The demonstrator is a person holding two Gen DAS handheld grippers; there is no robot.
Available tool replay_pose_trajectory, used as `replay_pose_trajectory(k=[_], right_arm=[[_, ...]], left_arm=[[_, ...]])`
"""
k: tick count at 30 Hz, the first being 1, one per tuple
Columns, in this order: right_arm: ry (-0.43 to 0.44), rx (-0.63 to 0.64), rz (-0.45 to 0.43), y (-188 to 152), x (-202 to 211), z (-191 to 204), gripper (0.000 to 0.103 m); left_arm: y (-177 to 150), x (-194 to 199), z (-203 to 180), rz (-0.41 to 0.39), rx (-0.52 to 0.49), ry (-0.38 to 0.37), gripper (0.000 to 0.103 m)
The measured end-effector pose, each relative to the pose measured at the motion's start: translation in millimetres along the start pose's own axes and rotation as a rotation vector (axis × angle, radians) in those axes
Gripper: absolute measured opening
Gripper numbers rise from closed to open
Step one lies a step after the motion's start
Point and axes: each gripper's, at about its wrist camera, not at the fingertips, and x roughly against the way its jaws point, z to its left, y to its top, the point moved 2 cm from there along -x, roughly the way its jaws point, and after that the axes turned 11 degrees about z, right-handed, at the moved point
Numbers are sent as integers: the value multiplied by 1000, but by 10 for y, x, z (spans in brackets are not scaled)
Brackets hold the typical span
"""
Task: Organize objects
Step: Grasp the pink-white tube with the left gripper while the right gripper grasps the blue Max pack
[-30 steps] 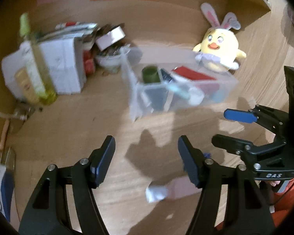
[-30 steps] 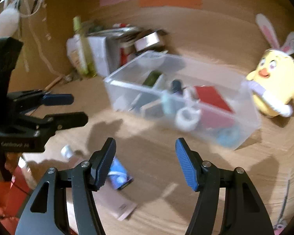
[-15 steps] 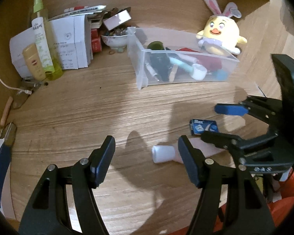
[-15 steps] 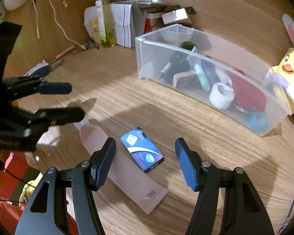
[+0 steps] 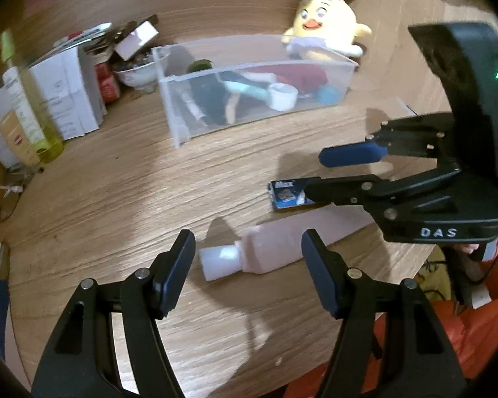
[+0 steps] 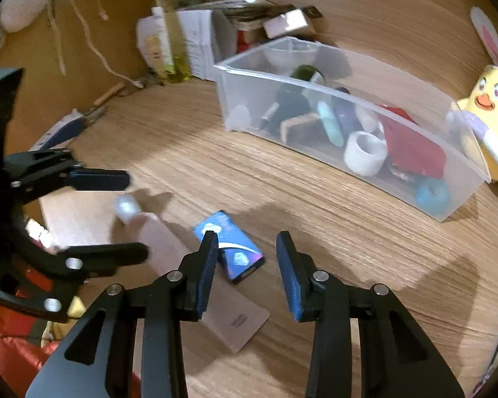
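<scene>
Closing in since earlier, both spread tools: left tool (image 5: 249, 262) over pink tube (image 5: 275, 252), right tool (image 6: 247, 272) over blue box (image 6: 230, 248).

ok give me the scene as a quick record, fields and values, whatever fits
surface: wooden table
left gripper: open, fingers either side of the pink tube, not touching it
right gripper: open, over the blue packet
pink tube: lying flat, white cap toward the left
blue packet: flat on the table, beside the tube
clear bin: holds a white tape roll, red item, blue ring, dark bottle
plush chick: behind the bin
not yet in bin: tube, packet
</scene>
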Motion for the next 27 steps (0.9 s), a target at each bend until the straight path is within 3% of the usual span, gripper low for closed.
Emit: replay_pose_trajectory(k=[5, 11, 16, 21, 23, 25, 27], right_arm=[[-11, 56, 15, -11, -42, 102, 33], [-23, 22, 24, 40, -131, -15, 33], [-50, -34, 18, 101, -157, -171, 33], [-21, -46, 21, 96, -90, -220, 34], [18, -33, 17, 82, -40, -174, 41], [16, -25, -5, 71, -5, -118, 61], [-2, -1, -25, 99, -1, -29, 62]], left_arm=[[4, -90, -22, 26, -8, -30, 66], [-48, -87, -5, 43, 17, -94, 67], [-142, -41, -70, 45, -6, -87, 67], [-102, 20, -63, 27, -25, -56, 66], [-56, 53, -68, 11, -32, -69, 67], [-17, 66, -107, -1, -43, -81, 67], [1, 45, -172, -5, -62, -92, 67]])
